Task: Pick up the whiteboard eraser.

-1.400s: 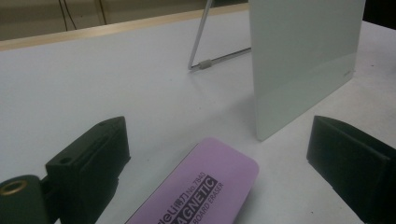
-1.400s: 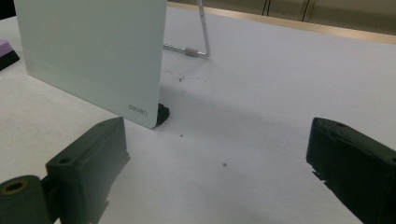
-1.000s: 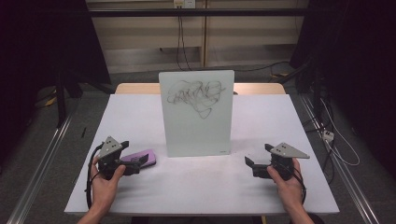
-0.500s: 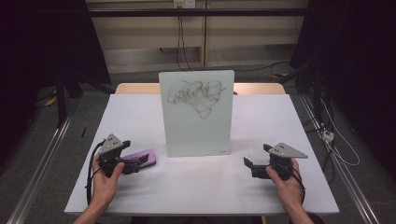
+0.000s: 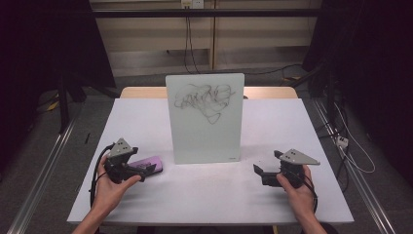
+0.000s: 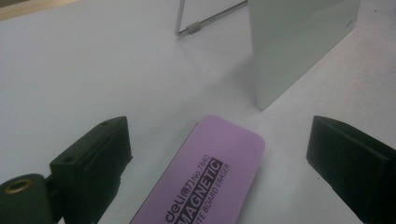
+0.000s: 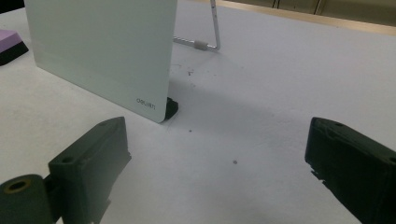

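A small whiteboard (image 5: 205,117) stands upright on a wire stand at the middle of the table, with black scribbles across its upper part. A purple magnetic board eraser (image 5: 147,165) lies flat to the left of the board's foot. My left gripper (image 5: 141,171) is open, its jaws either side of the eraser (image 6: 205,175) without touching it. My right gripper (image 5: 259,171) is open near the front right, with nothing between its jaws. The whiteboard's lower corner (image 7: 109,56) is ahead of it to the left.
The white table (image 5: 204,195) has bare surface in front of the board and on both sides. The board's wire stand (image 7: 212,32) sticks out behind it. Dark floor, metal rails and cables surround the table.
My left gripper has crept a little toward the eraser. The right gripper has stayed almost still.
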### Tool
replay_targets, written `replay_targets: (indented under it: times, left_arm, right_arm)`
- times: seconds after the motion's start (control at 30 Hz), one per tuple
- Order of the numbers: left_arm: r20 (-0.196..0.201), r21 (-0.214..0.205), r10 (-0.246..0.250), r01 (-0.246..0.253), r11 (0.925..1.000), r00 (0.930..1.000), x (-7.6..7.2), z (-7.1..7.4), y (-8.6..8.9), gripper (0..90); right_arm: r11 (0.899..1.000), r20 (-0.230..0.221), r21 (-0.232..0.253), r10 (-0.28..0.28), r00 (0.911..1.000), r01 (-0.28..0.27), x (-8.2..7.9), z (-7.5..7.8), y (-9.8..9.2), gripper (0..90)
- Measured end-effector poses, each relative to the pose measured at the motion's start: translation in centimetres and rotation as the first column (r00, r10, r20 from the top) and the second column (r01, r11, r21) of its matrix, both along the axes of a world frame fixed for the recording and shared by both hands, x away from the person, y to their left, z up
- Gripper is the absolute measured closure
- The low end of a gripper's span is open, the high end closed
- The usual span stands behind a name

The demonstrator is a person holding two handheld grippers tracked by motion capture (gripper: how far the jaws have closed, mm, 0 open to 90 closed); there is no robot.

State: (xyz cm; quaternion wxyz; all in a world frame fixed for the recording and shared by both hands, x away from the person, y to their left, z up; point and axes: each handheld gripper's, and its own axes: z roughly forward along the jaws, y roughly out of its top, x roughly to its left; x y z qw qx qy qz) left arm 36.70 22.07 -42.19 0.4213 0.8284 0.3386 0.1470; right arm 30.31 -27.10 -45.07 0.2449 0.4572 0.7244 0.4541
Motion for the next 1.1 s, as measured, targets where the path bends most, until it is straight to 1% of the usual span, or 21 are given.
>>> replay_targets:
  times: [0.13, 0.2, 0.23, 0.3, 0.37, 0.43, 0.47, 0.5, 0.57, 0.6, 0.63, 0.67, 0.7, 0.73, 0.77, 0.8, 0.87, 0.9, 0.97, 1.0, 1.1]
  left_arm:
    - [-0.019, 0.011, -0.019, 0.019, 0.9997, 0.9996, 0.4, 0.1, -0.2, 6.7]
    - [-0.030, 0.029, -0.034, 0.035, 0.9990, 0.9990, 0.5, 0.1, -0.2, 7.2]
    - [-0.037, 0.028, -0.039, 0.040, 0.9988, 0.9986, 0.6, 0.2, -0.2, 7.6]
    - [-0.051, 0.045, -0.050, 0.052, 0.9976, 0.9975, 0.6, 0.2, -0.1, 8.7]
    - [-0.075, 0.045, -0.081, 0.084, 0.9954, 0.9940, 0.8, 0.2, 0.0, 11.5]
    - [-0.099, 0.070, -0.113, 0.120, 0.9903, 0.9887, 0.9, 0.1, 0.1, 15.1]
    - [-0.122, 0.084, -0.130, 0.141, 0.9864, 0.9840, 1.2, 0.0, 0.0, 15.8]
    - [-0.122, 0.084, -0.130, 0.141, 0.9864, 0.9840, 1.2, 0.0, 0.0, 16.3]
    - [-0.128, 0.124, -0.136, 0.152, 0.9805, 0.9824, 1.4, 0.0, -0.1, 16.3]
    - [-0.132, 0.137, -0.145, 0.162, 0.9771, 0.9807, 1.5, 0.0, -0.2, 16.4]
    - [-0.132, 0.143, -0.145, 0.164, 0.9760, 0.9805, 1.6, 0.0, -0.2, 16.9]
    - [-0.137, 0.159, -0.158, 0.179, 0.9709, 0.9780, 1.8, 0.1, -0.2, 16.9]
    - [-0.134, 0.180, -0.162, 0.184, 0.9663, 0.9777, 1.9, 0.2, -0.3, 17.6]
    - [-0.139, 0.183, -0.174, 0.198, 0.9631, 0.9749, 2.1, 0.2, -0.2, 19.6]
    - [-0.138, 0.192, -0.180, 0.205, 0.9598, 0.9739, 2.3, 0.3, -0.2, 20.5]
    - [-0.146, 0.203, -0.192, 0.220, 0.9543, 0.9704, 2.4, 0.3, -0.1, 20.5]
    - [-0.156, 0.207, -0.193, 0.223, 0.9525, 0.9687, 2.8, 0.2, 0.0, 20.4]
    - [-0.171, 0.204, -0.208, 0.241, 0.9488, 0.9631, 3.0, 0.0, 0.0, 19.3]
    - [-0.193, 0.221, -0.232, 0.273, 0.9363, 0.9534, 3.3, -0.2, -0.1, 18.4]
    - [-0.195, 0.223, -0.231, 0.273, 0.9359, 0.9532, 3.4, -0.3, -0.2, 18.4]
    - [-0.213, 0.221, -0.241, 0.287, 0.9321, 0.9468, 3.6, -0.4, -0.2, 21.0]
  right_arm:
    - [1.000, -0.002, -0.001, -0.001, 1.0000, 0.001, 0.0, 0.0, 0.0, 6.1]
    - [1.000, -0.001, -0.001, 0.000, 1.0000, 0.000, 0.0, 0.0, 0.0, 6.1]
    - [1.000, 0.000, -0.003, 0.000, 1.0000, 0.000, 0.0, 0.0, 0.0, 6.1]
    - [1.000, 0.002, -0.006, 0.001, 1.0000, -0.001, 0.0, 0.1, 0.1, 6.0]
    - [1.000, 0.002, -0.008, 0.005, 1.0000, -0.005, 0.0, 0.1, 0.2, 6.0]
    - [1.000, 0.003, -0.011, 0.009, 1.0000, -0.009, 0.0, 0.1, 0.3, 5.9]
    - [1.000, 0.002, -0.011, 0.009, 1.0000, -0.009, 0.0, 0.1, 0.4, 5.9]
    - [1.000, 0.000, -0.014, 0.012, 0.9999, -0.012, 0.0, 0.1, 0.5, 5.9]
    - [1.000, -0.002, -0.013, 0.012, 0.9999, -0.012, 0.0, 0.1, 0.5, 5.9]
    - [1.000, -0.001, -0.014, 0.014, 0.9999, -0.014, 0.0, 0.1, 0.5, 5.9]
    - [1.000, -0.001, -0.015, 0.016, 0.9999, -0.016, 0.0, 0.1, 0.5, 5.9]
    - [1.000, -0.001, -0.015, 0.016, 0.9999, -0.016, 0.0, 0.1, 0.5, 5.9]
    - [1.000, -0.001, -0.015, 0.016, 0.9999, -0.016, 0.0, 0.1, 0.5, 5.9]
    - [1.000, -0.001, -0.014, 0.016, 0.9999, -0.016, 0.0, 0.1, 0.5, 5.9]
    - [1.000, -0.002, -0.013, 0.015, 0.9999, -0.015, 0.0, 0.1, 0.5, 5.9]
    - [1.000, -0.003, -0.013, 0.015, 0.9999, -0.015, 0.0, 0.1, 0.5, 5.9]
    - [1.000, -0.003, -0.014, 0.016, 0.9999, -0.016, 0.0, 0.1, 0.5, 5.9]
    - [1.000, -0.003, -0.014, 0.018, 0.9998, -0.018, 0.0, 0.1, 0.5, 5.8]
    - [1.000, -0.004, -0.021, 0.021, 0.9998, -0.021, 0.1, 0.0, 0.6, 5.8]
    - [1.000, -0.004, -0.021, 0.021, 0.9998, -0.021, 0.1, 0.0, 0.6, 5.8]
    - [0.999, -0.005, -0.023, 0.024, 0.9997, -0.024, 0.2, 0.0, 0.7, 5.8]
